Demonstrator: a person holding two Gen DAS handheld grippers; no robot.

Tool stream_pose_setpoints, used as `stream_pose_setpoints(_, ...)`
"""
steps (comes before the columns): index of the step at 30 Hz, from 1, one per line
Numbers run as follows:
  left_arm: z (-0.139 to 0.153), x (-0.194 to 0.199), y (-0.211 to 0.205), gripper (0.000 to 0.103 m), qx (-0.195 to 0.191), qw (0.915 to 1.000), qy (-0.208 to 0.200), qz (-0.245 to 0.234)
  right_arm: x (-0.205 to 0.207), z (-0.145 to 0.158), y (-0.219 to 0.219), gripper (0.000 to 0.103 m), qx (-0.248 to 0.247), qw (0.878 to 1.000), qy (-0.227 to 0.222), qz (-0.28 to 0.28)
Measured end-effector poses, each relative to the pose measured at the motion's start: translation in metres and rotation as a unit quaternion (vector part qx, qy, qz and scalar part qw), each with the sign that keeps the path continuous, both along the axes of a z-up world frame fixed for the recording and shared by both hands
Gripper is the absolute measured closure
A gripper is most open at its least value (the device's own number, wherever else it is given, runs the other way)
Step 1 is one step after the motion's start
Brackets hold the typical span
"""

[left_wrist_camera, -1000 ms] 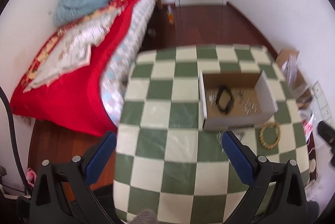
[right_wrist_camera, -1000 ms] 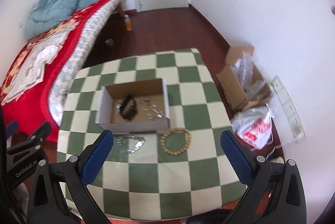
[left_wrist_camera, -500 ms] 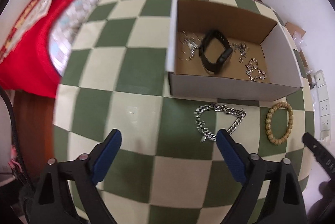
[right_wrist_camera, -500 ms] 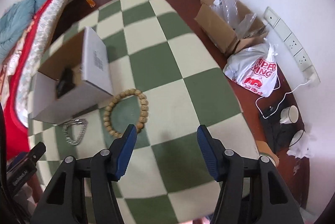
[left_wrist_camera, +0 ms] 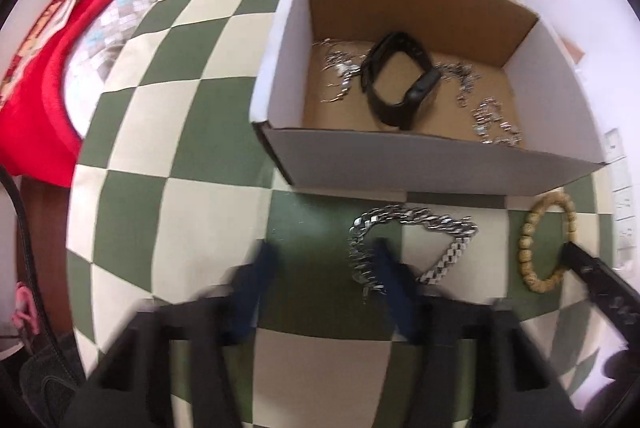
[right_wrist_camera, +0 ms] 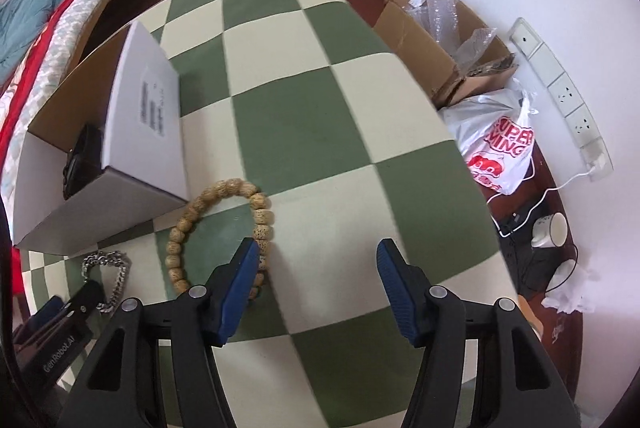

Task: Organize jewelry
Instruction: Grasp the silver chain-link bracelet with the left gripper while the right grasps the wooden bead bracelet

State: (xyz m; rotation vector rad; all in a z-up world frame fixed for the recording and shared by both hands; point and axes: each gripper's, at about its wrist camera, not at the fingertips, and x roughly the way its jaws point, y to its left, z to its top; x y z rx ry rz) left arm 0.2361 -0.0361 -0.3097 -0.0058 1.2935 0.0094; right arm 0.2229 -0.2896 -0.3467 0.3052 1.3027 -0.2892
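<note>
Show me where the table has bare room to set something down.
Bare checkered table lies left of the box, and right of the bead bracelet toward the far edge. Crowded: in front of the box, where the chain and bracelet lie.

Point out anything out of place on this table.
Two pieces lie loose on the checkered tablecloth outside the cardboard box, which already holds other jewelry: a silver chain in front of the box and a wooden bead bracelet off its corner. Nothing looks spilled or damaged.

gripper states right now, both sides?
Left gripper: open, empty, blurred, fingers at the silver chain bracelet.
Right gripper: open, empty, one finger against the wooden bead bracelet.
</note>
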Motion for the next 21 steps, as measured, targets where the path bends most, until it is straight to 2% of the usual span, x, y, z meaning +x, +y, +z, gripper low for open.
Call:
stream_pose_setpoints(1,0.001,0.0,-0.001,0.095,0.005,1.0,0.0,-0.006,0.0,-0.002,0.003,0.042,0.0,1.0,0.006,0.002)
stream_pose_setpoints(2,0.002,-0.001,0.0,0.099,0.005,0.9999,0.001,-0.011,0.0,-0.002,0.008,0.042,-0.012,1.0,0.005,0.011)
stream_pose_setpoints(4,0.003,-0.003,0.003,0.099,0.003,0.9999,0.002,-0.015,0.001,-0.002,0.015,0.043,-0.02,0.999,0.005,0.024)
stream_pose_setpoints(6,0.004,-0.005,0.009,0.1,-0.002,0.9999,0.004,-0.016,-0.001,-0.001,0.021,0.05,-0.026,0.999,0.002,0.034)
stream_pose_setpoints(7,0.005,-0.009,0.013,0.1,-0.005,0.9999,0.006,-0.015,-0.003,0.0,0.024,0.06,-0.028,0.999,-0.001,0.041)
stream_pose_setpoints(8,0.005,-0.012,0.015,0.1,-0.008,0.9998,0.008,-0.016,-0.005,0.001,0.027,0.074,-0.028,0.999,-0.004,0.047)
stream_pose_setpoints(10,0.011,-0.024,0.023,0.1,-0.011,0.9997,0.009,-0.019,-0.011,0.002,0.029,0.093,-0.017,0.998,-0.003,0.055)
stream_pose_setpoints(21,0.027,-0.086,0.034,0.101,-0.012,0.9978,0.019,-0.063,-0.08,0.001,0.034,0.093,0.071,0.995,0.041,0.064)
